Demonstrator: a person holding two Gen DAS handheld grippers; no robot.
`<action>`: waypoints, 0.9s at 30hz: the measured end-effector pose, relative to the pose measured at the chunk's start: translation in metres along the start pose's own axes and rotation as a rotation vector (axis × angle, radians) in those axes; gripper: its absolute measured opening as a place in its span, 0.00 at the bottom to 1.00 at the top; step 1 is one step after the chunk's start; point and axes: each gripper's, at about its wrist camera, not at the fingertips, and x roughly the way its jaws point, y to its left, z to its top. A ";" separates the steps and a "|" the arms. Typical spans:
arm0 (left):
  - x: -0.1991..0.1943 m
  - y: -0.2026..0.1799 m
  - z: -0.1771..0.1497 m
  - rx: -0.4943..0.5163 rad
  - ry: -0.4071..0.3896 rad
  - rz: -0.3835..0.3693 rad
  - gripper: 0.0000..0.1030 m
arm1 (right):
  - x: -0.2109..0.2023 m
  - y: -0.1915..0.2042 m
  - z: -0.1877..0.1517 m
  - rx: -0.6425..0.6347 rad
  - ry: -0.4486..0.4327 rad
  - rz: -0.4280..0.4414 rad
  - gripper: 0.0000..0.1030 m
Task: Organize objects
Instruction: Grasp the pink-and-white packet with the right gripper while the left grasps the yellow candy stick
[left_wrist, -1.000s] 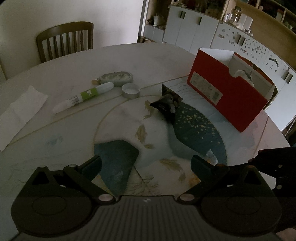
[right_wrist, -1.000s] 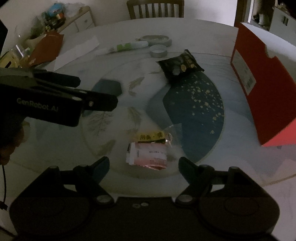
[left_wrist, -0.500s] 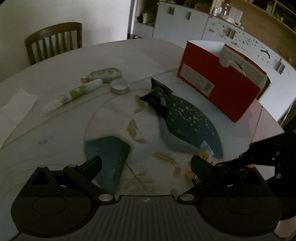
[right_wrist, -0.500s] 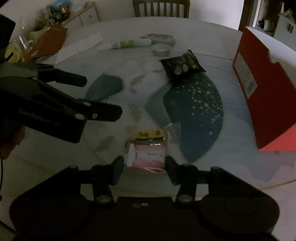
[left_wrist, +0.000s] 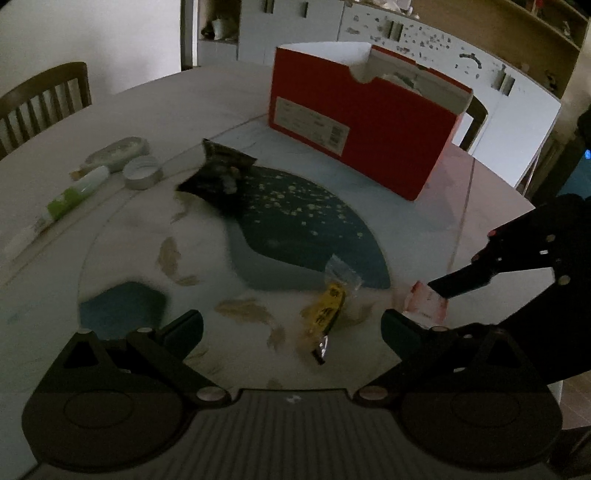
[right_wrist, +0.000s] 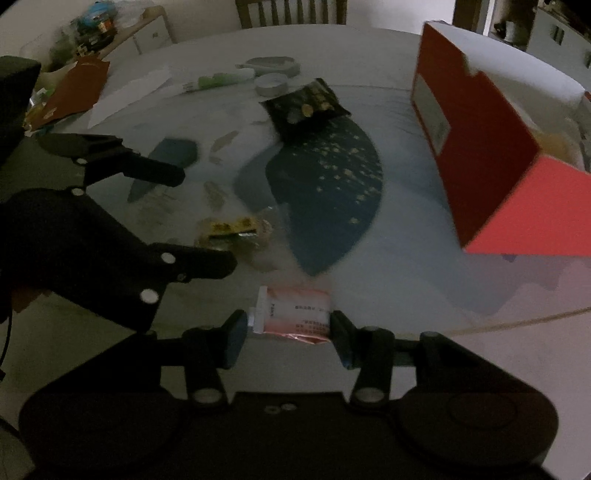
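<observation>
Dim round worktop (right_wrist: 369, 44), red box (right_wrist: 476, 147) at 2 o'clock. Right gripper (right_wrist: 286, 328) fingers clamped on pink packet (right_wrist: 295, 310): lift level, carry boxward. Left gripper (left_wrist: 291, 325) fingers apart, over yellow packet (left_wrist: 327, 306)

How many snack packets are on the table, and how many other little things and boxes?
Snack packets: 3 (pink packet, yellow packet, black packet)
Tubes: 1 (green tube)
Round tins and lids: 2 (oval tin, round lid)
Boxes: 1 (red box)
Total: 7
</observation>
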 end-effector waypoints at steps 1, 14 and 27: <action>0.002 -0.002 0.001 0.004 0.003 0.003 1.00 | -0.001 -0.003 -0.002 0.006 0.000 -0.002 0.47; 0.014 -0.026 0.007 0.079 0.017 0.036 0.66 | -0.009 -0.027 -0.013 0.048 -0.005 -0.006 0.47; 0.013 -0.054 0.009 0.135 0.053 0.095 0.16 | -0.031 -0.052 -0.015 0.056 -0.030 0.016 0.47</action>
